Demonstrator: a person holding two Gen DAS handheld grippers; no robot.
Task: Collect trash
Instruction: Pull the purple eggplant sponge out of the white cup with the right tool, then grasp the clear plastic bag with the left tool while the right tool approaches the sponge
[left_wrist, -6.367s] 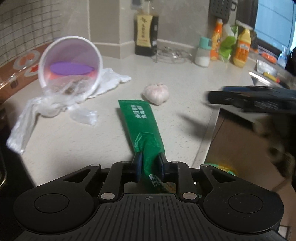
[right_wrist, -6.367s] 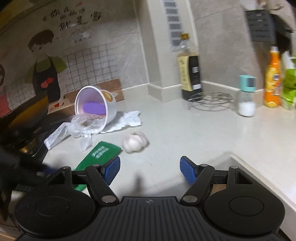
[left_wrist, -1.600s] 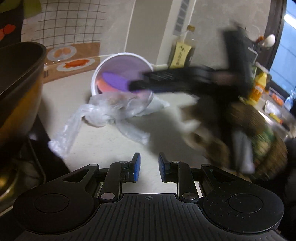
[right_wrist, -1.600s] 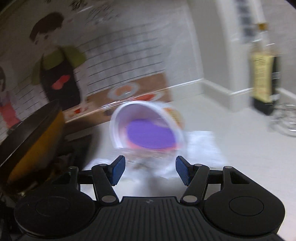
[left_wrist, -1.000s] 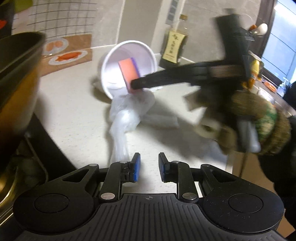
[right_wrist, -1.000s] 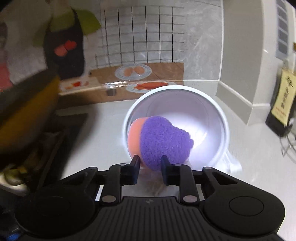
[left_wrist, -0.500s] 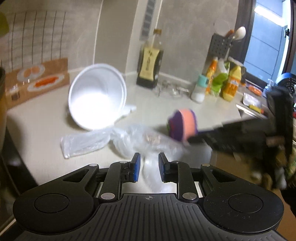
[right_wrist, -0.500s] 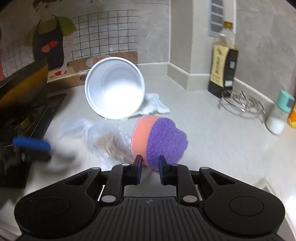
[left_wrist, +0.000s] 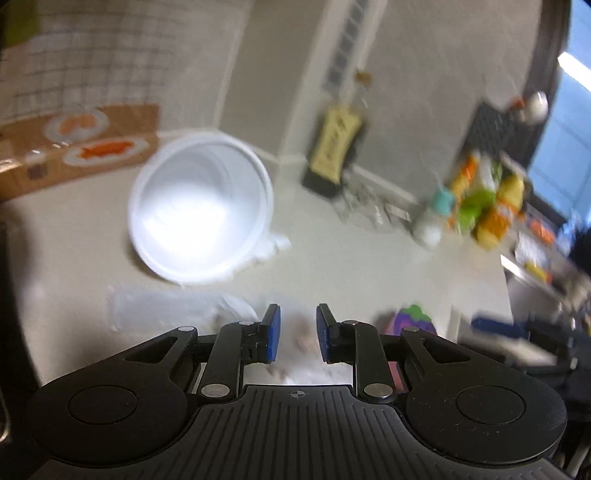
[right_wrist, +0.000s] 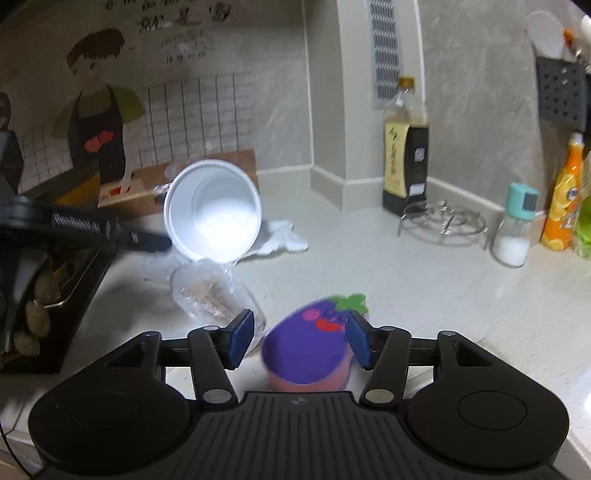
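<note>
A purple eggplant-shaped sponge (right_wrist: 306, 350) with an orange underside lies flat on the counter between the jaws of my right gripper (right_wrist: 298, 341). Those jaws are opening and the pads no longer press it. A white cup (right_wrist: 212, 221) lies on its side further back, empty, with a crumpled white tissue (right_wrist: 280, 236) beside it. A clear plastic bag (right_wrist: 210, 291) with brown scraps lies in front of the cup. My left gripper (left_wrist: 297, 332) hovers over that bag (left_wrist: 236, 310), its jaws a narrow gap apart with nothing gripped. The left view is blurred and shows the sponge (left_wrist: 410, 321) at the right.
A dark sauce bottle (right_wrist: 406, 166), a wire trivet (right_wrist: 443, 221), a teal-lidded shaker (right_wrist: 515, 229) and an orange bottle (right_wrist: 561, 206) stand along the back right. A black stove (right_wrist: 55, 288) borders the counter on the left. The counter edge runs just right of the sponge.
My right gripper pulled the sponge out of the cup, carried it toward the counter's near right, and its jaws spread, leaving the sponge flat. My left gripper swung over the plastic bag.
</note>
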